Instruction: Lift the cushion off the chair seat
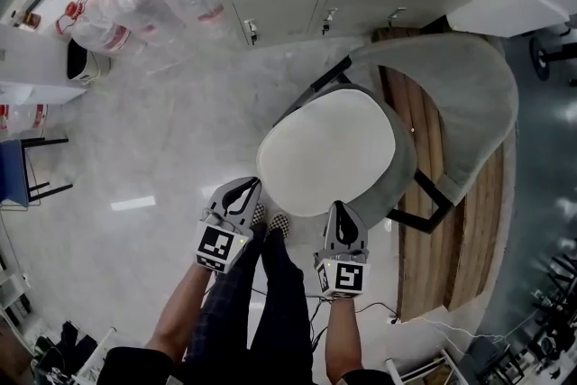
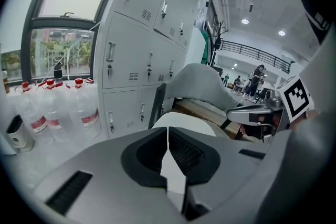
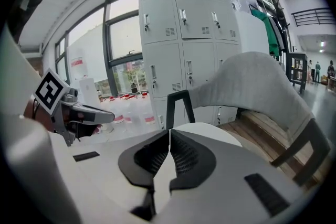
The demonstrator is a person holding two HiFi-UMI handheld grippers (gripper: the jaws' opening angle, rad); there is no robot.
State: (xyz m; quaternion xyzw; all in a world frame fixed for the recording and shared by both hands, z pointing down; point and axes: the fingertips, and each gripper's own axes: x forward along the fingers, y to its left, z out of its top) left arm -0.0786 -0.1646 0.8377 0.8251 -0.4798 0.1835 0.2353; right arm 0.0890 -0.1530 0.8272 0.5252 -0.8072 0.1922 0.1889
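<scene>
Sitting flat, white cushion (image 1: 326, 153) covering chair (image 1: 460, 81) seat, untouched. Left claw (image 1: 243, 188) and right claw (image 1: 340, 210) hovering beside its near edge, one per side, probably lining up for two-sided lift. Both closed tight, gripping nothing.

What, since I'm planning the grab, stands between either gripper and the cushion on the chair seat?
Nothing visible. The left gripper and right gripper, both shut, point at the near edge of the white cushion with only open space between. The chair's backrest lies beyond it.
</scene>
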